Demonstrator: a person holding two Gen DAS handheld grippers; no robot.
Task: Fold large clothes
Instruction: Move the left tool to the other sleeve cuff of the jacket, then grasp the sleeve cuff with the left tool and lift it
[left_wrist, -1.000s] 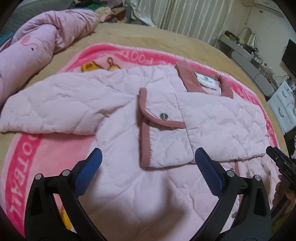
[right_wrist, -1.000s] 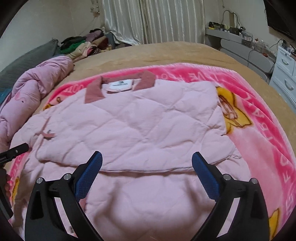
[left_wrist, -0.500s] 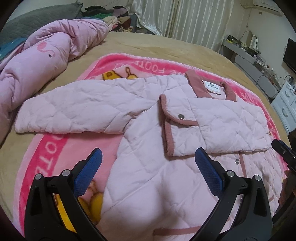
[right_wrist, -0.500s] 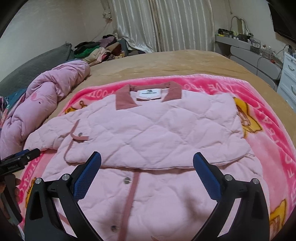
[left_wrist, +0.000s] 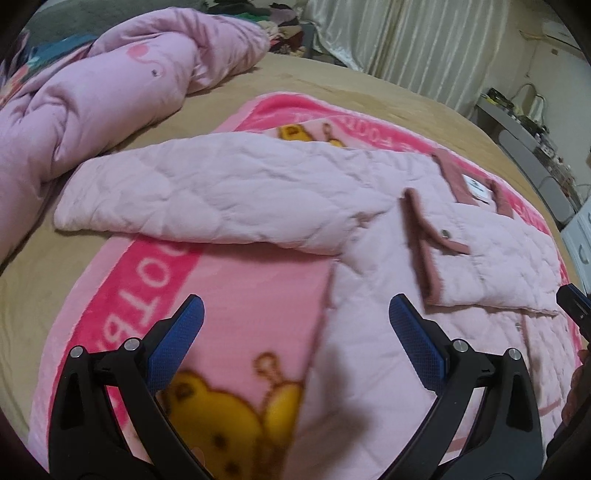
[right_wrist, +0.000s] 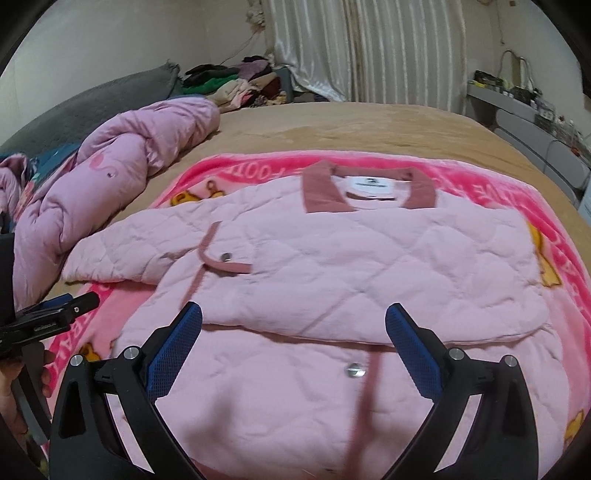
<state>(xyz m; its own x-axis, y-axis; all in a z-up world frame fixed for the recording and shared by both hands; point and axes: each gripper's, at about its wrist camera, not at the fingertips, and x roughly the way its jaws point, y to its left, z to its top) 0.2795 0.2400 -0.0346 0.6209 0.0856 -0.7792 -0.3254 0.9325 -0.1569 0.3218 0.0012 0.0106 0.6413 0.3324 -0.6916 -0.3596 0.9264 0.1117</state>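
Left gripper: the left gripper (left_wrist: 293, 325) is hanging wide open over the blanket, with nothing between its blue fingers (left_wrist: 177, 339).
Right gripper: the right gripper (right_wrist: 293, 332) is hanging wide open too, over the lower front of the jacket, and it is holding nothing.
Jacket: the pink puffy jacket (right_wrist: 332, 266) is lying flat on the blanket in the middle of the bed. One side is lying folded over the front, with its sleeve tucked in.
Sleeve: the other sleeve (left_wrist: 207, 199) is sticking out straight to the side, past the left gripper, and its end is reaching near the quilt.
Collar: the dark pink collar (right_wrist: 369, 186) is sitting at the far end of the jacket, with a white tag in it.
Snaps: a round metal snap (right_wrist: 353, 369) is showing on the front, just past the right gripper.
Blanket: the bright pink blanket (left_wrist: 229, 332) with yellow bears is lying under the jacket.
Quilt: a pink quilt (left_wrist: 92, 92) is lying bunched up beside the blanket.
Bed: the tan bed (right_wrist: 351, 125) is lying under it all.
Curtain: a pale curtain (right_wrist: 369, 48) is hanging at the far wall.
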